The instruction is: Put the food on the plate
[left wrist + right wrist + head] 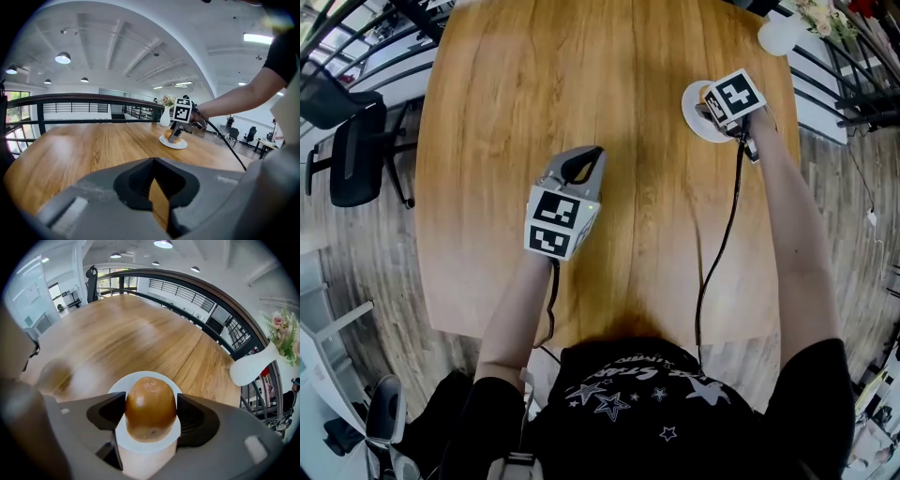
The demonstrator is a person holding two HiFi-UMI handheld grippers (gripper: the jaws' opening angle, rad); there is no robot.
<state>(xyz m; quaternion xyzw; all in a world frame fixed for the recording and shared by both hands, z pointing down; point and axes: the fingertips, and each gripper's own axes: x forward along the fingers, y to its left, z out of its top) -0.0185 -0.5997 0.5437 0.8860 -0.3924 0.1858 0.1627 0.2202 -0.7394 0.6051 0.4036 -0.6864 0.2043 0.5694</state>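
A brown, rounded piece of food sits between the jaws of my right gripper, which is shut on it from both sides. It is held just over a small white plate at the far right of the wooden table. In the head view the right gripper covers most of the plate. My left gripper rests near the table's middle, shut and holding nothing. From the left gripper view its jaws point toward the plate and food.
A white vase with flowers stands at the table's far right corner, just beyond the plate. A black railing runs behind the table's far edge. An office chair stands on the floor to the left.
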